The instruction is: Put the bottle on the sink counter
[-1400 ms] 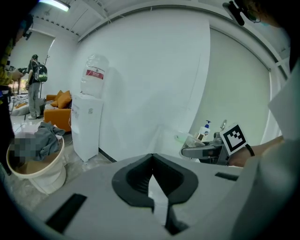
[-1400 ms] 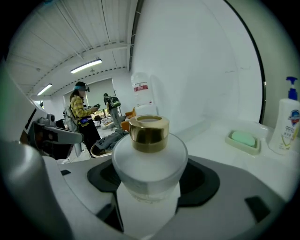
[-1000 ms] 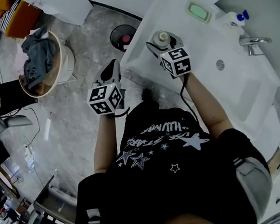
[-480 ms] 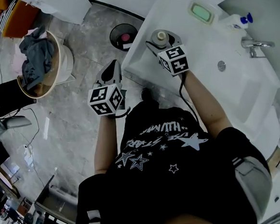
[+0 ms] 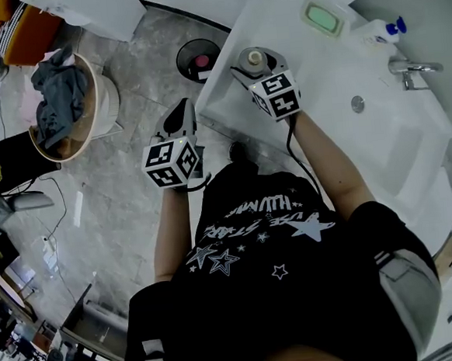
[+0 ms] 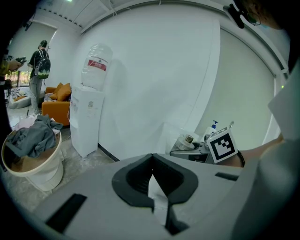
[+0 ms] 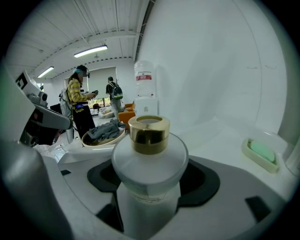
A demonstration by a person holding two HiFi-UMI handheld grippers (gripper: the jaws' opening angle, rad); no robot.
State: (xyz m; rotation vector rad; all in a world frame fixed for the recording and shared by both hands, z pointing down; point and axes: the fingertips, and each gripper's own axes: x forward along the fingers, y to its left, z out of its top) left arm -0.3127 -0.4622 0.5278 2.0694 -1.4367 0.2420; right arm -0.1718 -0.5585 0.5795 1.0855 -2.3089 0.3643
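The white sink counter (image 5: 293, 46) takes up the upper right of the head view, with its basin (image 5: 397, 127) sunk into the counter's far side. On the floor well clear of the counter's front edge stand a laundry basket (image 5: 67, 95) full of clothes and, closer in, a small round bin (image 5: 198, 59).

The right gripper (image 5: 253, 66) reaches over the counter's near corner, clenched on a frosted bottle (image 7: 149, 161) with a gold cap, which stands upright between the jaws. No view shows whether its base is touching the counter. The left gripper (image 6: 152, 180) hangs off the counter's front edge over the floor, jaws pressed together on nothing.

The step in hand looks like the set-down. It should go best with the bottle kept plumb and lowered until its base sits flat on the counter, the jaws parted only then, and the gripper drawn straight back towards the counter's front so that it does not drag the bottle's shoulder.

The bottle sits close to the counter's front and side edges (a drop to the floor on both). Placing it a little further in seems safer. There is room for that, since bare counter runs from the bottle to the soap dish (image 5: 322, 18) near the counter's back edge.
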